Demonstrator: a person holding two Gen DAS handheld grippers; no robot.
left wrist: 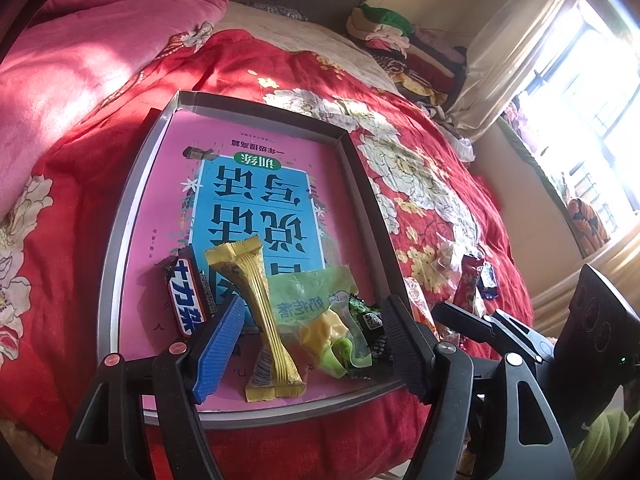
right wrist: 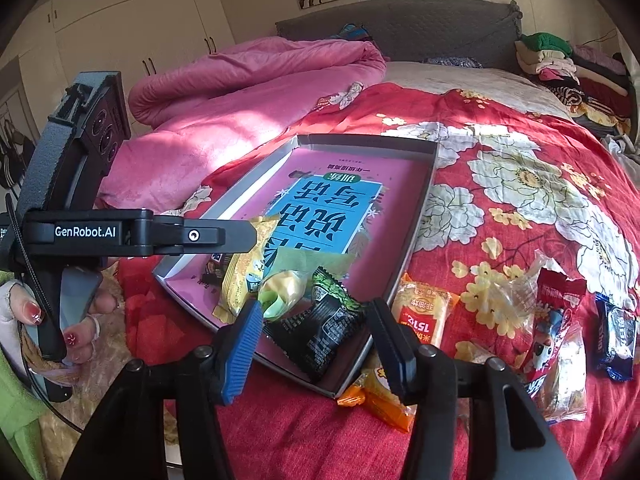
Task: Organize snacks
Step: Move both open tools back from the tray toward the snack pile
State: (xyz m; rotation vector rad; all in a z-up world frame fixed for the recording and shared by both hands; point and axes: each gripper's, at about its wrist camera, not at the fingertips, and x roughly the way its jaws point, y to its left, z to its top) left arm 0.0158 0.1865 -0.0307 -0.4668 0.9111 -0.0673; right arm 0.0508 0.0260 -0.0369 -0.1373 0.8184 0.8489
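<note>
Through the left wrist view, the shallow grey cardboard tray (left wrist: 120, 216) lies on the red floral bedspread (left wrist: 420, 184), lined with a pink-and-blue book cover (left wrist: 256, 184). At the tray's near edge sit four snacks: a dark chocolate bar with white lettering (left wrist: 185, 296) toward the near left corner, a long yellow crimped wrapper (left wrist: 262, 312) lying lengthwise from near edge to far, a pale green see-through packet with a yellow sweet inside (left wrist: 320, 320), and a small black-and-green packet (left wrist: 368, 328) against the right wall. The left gripper (left wrist: 316, 340) hovers over these with its jaws spread wide and nothing between them; the yellow wrapper's long axis runs roughly parallel to the fingers.

Beyond the tray's right wall, loose snacks lie on the bedspread, the red sachet (left wrist: 470, 284) among them.

From the right wrist view, the right gripper (right wrist: 316, 340) is likewise wide open and empty, poised above the tray's near right corner, the black-and-green packet directly ahead. Just outside that corner lie an orange rectangular biscuit pack (right wrist: 424, 316) and an orange crinkled wrapper (right wrist: 376, 400); further right, well apart from the tray, sit a clear plastic bag (right wrist: 516, 292), the red sachet and a dark blue wrapped bar (right wrist: 616, 336).

The right hand is clearly nearer these strays, so I judge the next pick falls to it. The biscuit pack's long axis points roughly along the fingers, so closing across its width suits. Room is open on the bedspread; the tray wall must be cleared when carrying in.
</note>
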